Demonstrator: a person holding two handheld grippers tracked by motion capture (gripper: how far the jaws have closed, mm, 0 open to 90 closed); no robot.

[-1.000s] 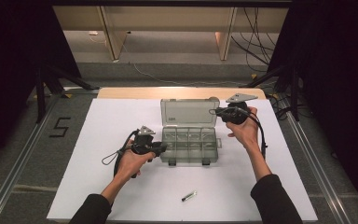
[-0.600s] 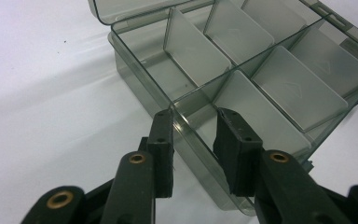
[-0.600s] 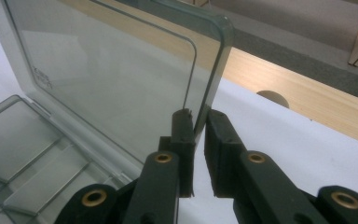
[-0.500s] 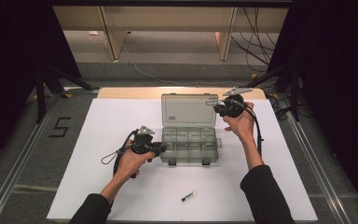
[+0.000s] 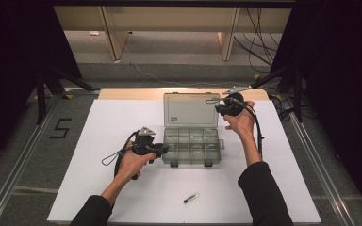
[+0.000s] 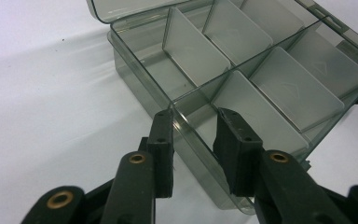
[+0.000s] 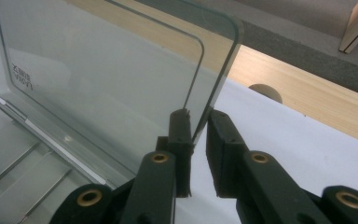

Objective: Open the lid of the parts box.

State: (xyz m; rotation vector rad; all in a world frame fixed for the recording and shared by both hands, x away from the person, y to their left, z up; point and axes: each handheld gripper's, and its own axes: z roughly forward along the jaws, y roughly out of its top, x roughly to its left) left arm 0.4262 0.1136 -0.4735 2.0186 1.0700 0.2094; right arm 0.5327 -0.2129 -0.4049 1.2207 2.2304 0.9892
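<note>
From my seat I can't read the small label point(image 7: 22, 78) on the lid point(image 7: 98, 60), can't tell what the little dark stick point(image 5: 191, 197) near the table's front edge is, and the box's point(image 6: 242, 93) far corner runs off frame.

The high view is evenly lit from above: the white table sheet point(image 5: 122, 122) glows bright while black curtains at both sides fall into near-total darkness. Shadows under the hands are soft and short. The frame is slightly soft and grainy. In the left gripper view the organiser box point(image 6: 242, 79) is sharp at mid-distance, its clear dividers catching pale sheen, and the near jaws blur. In the right gripper view the lid point(image 7: 102, 60) shows faint reflections, and the background looks hazy.
</note>
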